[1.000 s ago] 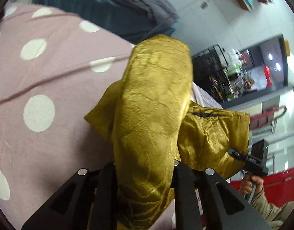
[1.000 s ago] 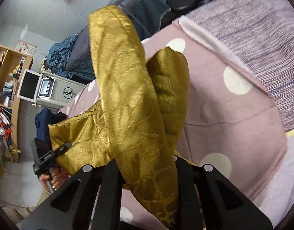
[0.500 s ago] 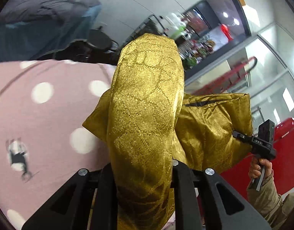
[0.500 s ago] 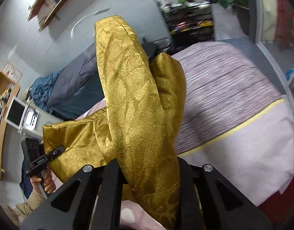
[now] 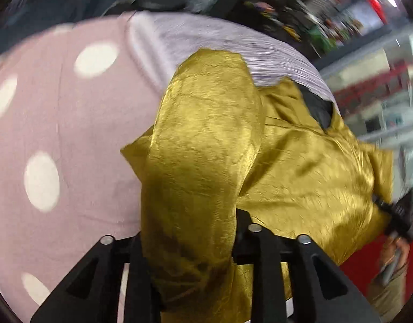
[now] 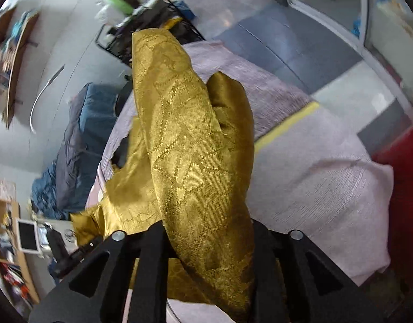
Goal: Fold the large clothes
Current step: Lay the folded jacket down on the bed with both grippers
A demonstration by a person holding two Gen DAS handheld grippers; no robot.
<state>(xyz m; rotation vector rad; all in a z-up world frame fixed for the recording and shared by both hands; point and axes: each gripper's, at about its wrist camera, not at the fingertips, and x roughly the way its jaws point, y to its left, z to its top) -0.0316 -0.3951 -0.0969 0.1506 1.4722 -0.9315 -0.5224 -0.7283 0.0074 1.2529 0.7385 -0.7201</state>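
Swung across the bed since the earlier frames, both grippers with the gold garment (image 5: 201, 145) carried between them; background changed from dotted pink blanket (image 5: 58, 140) alone to the seam where it meets the lilac ribbed cover (image 5: 206, 40), with blur throughout. Left gripper (image 5: 190, 263): jaws just opening, now slightly apart, thick fold of gold cloth bunched between them and rising in front of the lens; whether pads press it or merely cradle it, cannot tell. Right gripper (image 6: 206, 258): same condition, jaws just opening, patterned roll of garment (image 6: 190, 161) standing up between the fingers, grip likewise uncertain. Rest of garment spread between the two tools, dark collar lining (image 5: 317, 107) uppermost, lower edge hanging toward the cover (image 6: 314, 188) with its yellow stripe (image 6: 287, 123). Opposite gripper visible at frame edge in each view: right one (image 5: 397, 212) with a hand (image 5: 392, 250) below it in the left view. Judged stage: carry-over of one half onto the bed nearly finished, release beginning. Implication for the fold: held edges about to drop, so alignment with the layer beneath fixed at this instant; risk of slippery cloth sliding out unevenly if one side lets go first
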